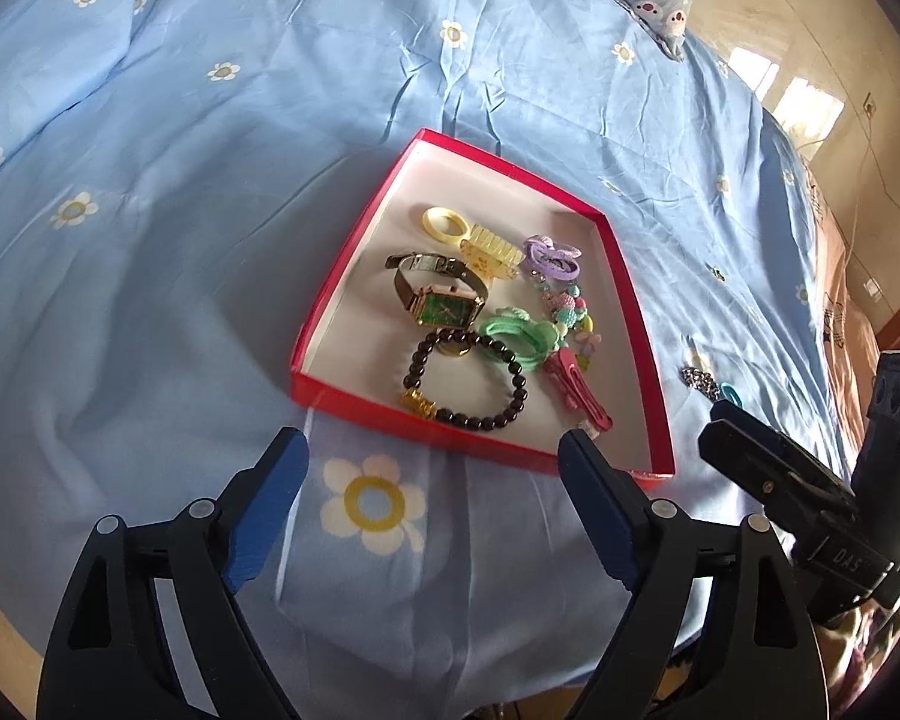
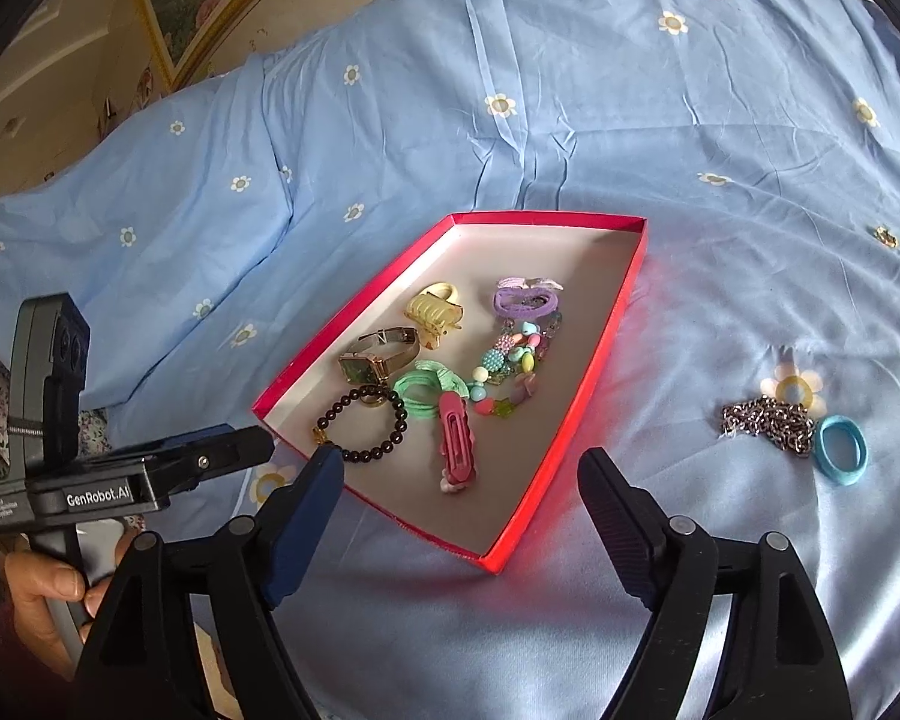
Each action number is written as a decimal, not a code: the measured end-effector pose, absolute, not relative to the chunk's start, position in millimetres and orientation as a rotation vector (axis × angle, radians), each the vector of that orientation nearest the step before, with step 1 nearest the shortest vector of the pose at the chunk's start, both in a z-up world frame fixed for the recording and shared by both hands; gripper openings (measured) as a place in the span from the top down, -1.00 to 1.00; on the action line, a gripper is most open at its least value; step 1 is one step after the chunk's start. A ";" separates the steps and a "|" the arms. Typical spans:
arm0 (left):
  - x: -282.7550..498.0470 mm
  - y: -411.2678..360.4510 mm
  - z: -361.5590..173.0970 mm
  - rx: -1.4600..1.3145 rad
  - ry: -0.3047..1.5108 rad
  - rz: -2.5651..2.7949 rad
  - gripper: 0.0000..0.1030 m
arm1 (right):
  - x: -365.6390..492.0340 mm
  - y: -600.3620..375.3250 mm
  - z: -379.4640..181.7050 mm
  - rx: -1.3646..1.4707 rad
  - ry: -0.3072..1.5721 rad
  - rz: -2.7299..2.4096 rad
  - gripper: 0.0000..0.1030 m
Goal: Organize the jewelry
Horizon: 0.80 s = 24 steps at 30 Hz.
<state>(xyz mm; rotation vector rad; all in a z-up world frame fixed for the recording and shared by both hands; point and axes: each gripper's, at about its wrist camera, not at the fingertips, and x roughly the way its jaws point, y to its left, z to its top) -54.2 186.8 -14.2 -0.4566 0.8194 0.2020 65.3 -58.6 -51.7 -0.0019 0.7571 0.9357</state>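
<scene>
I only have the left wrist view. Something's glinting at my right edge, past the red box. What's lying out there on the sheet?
Observer: A silver chain, heaped on the sheet to the right of the red box and outside it.
Operator: Anything with it?
Observer: A blue hair tie lies flat just beside the chain's right end.
Operator: I see the right gripper only from the side. Is it carrying anything?
Observer: No. The right gripper has its fingers spread wide, with nothing between them.
</scene>
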 end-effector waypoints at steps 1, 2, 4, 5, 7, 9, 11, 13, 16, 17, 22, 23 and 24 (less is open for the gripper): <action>-56.9 186.6 -14.0 -0.459 0.822 0.208 -0.69 | 63.7 -60.2 -50.4 0.001 0.755 0.937 -0.67; -59.6 185.8 -13.2 -0.460 0.825 0.212 -0.69 | 62.5 -61.3 -49.1 0.004 0.753 0.940 -0.68; -65.4 183.5 -10.2 -0.452 0.826 0.223 -0.69 | 59.5 -64.3 -45.7 0.011 0.748 0.945 -0.69; -68.2 181.6 -7.4 -0.441 0.824 0.232 -0.69 | 58.1 -65.8 -43.6 0.016 0.745 0.947 -0.70; -74.5 177.4 -0.1 -0.416 0.808 0.253 -0.69 | 54.2 -69.3 -37.9 0.018 0.733 0.950 -0.73; -81.6 172.6 8.7 -0.389 0.781 0.272 -0.73 | 50.1 -72.3 -31.6 0.014 0.714 0.953 -0.77; -86.7 167.3 19.5 -0.348 0.752 0.284 -0.79 | 45.8 -76.1 -23.4 0.007 0.683 0.958 -0.79; -89.8 162.6 30.9 -0.303 0.729 0.300 -0.85 | 44.1 -79.7 -14.1 -0.003 0.653 0.957 -0.80; -91.7 155.8 49.2 -0.252 0.686 0.310 -0.93 | 41.9 -85.8 2.2 -0.004 0.624 0.960 -0.83; -91.5 154.3 55.2 -0.238 0.671 0.318 -0.99 | 40.8 -88.6 9.5 -0.005 0.609 0.961 -0.87; -90.7 150.0 71.8 -0.188 0.622 0.366 -1.00 | 28.8 -99.7 44.7 -0.042 0.488 0.956 -1.00; -89.4 149.8 71.8 -0.177 0.625 0.376 -1.00 | 27.2 -101.1 48.6 -0.047 0.474 0.948 -1.00; -88.7 149.3 71.7 -0.170 0.626 0.380 -1.00 | 26.3 -101.8 51.0 -0.053 0.468 0.939 -1.00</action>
